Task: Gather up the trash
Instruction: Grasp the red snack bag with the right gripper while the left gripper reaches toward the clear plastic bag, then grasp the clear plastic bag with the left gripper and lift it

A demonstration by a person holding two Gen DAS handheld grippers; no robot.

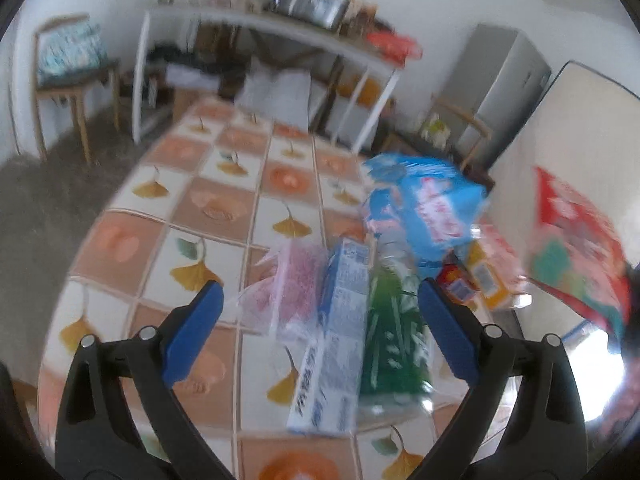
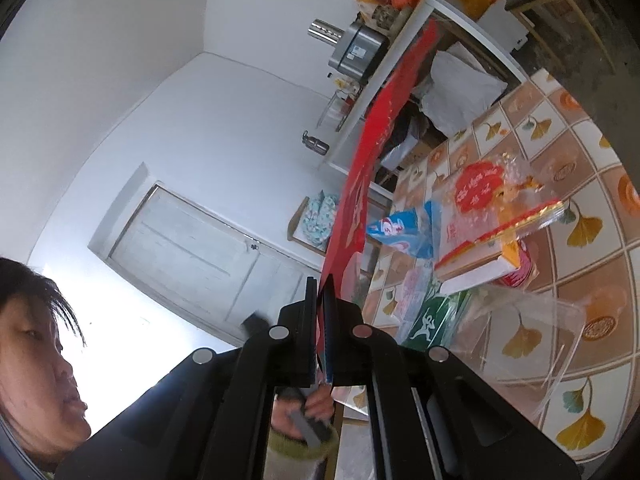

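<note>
Red bag (image 2: 362, 168), ginkgo-leaf checked tablecloth (image 1: 224, 200)

The desk (image 1: 224, 216) wears a smooth, glossy tile-patterned cover. On it lie a shiny blue plastic bag (image 1: 424, 204), a matt cardboard box (image 1: 340, 344) and clear crinkled film (image 2: 528, 320). Behind the desk stands a brushed-metal pot (image 2: 358, 50).

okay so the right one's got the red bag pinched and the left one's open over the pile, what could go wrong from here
1. The right hand-held gripper pinches only a thin edge of the red bag, so it may slip free.
2. The left hand-held gripper is open over a crowded pile; closing could catch the blue-white box and the green packet together, or push them off the table.
</note>
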